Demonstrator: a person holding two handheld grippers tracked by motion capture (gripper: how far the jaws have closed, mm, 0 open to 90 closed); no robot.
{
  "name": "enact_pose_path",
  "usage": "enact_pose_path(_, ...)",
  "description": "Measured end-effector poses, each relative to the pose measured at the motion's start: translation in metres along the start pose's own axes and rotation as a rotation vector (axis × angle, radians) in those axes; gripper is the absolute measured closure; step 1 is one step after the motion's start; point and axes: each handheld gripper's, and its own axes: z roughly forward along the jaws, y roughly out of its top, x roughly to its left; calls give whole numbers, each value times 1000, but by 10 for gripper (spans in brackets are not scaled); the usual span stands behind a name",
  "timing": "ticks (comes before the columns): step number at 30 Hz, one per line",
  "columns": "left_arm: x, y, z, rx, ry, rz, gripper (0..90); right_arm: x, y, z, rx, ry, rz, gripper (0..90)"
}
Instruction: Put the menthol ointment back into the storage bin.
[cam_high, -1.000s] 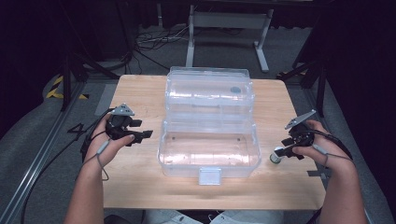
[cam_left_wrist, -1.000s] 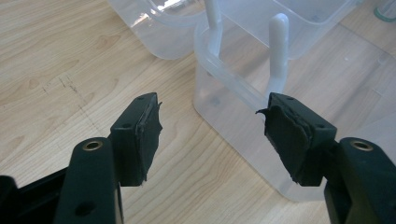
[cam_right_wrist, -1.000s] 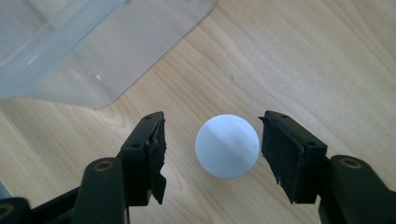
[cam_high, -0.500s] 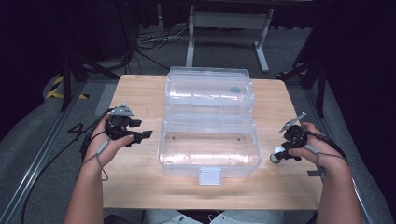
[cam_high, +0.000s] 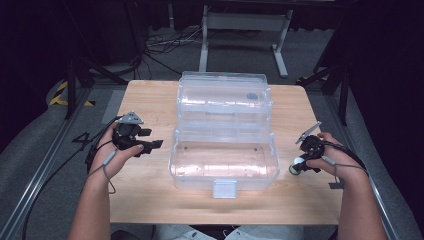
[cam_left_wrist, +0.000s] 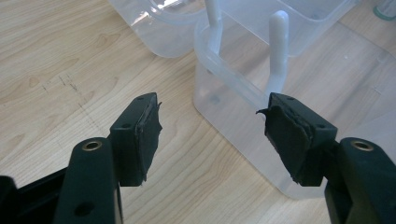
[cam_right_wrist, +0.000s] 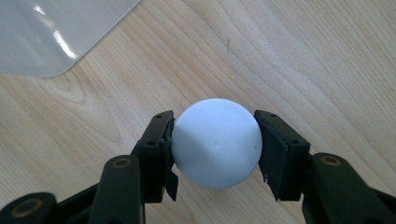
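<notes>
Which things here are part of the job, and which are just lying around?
In the job: white ball between the closing right gripper pads; open clear box; left gripper, open beside it.
Just about: wooden table; metal stand; floor cables.

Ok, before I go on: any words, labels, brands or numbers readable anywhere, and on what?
None can be read.
Clear plastic box: no print visible; its front latch looks blank.
White ball between the right gripper pads: plain, just small specks.
Left gripper: no markings.
Wooden table: bare grain.
</notes>
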Motion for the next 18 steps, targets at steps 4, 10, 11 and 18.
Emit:
enact_pose_path(4, 0, 0, 0, 0, 0, 3, 362, -1, 0, 0, 2, 8, 1, 506)
enact_pose_path(10, 0, -1, 0, 0, 0, -6, 362, -2, 1, -4, -10, 18, -7, 507)
enact_pose_path(11, 0, -1, 0, -1, 1, -7, 363, -2, 1, -5, -13, 21, -6, 507)
enact_pose_path(18, 2, -2, 0, -2, -3, -3, 362, -4, 2, -17, -30, 13, -21, 508)
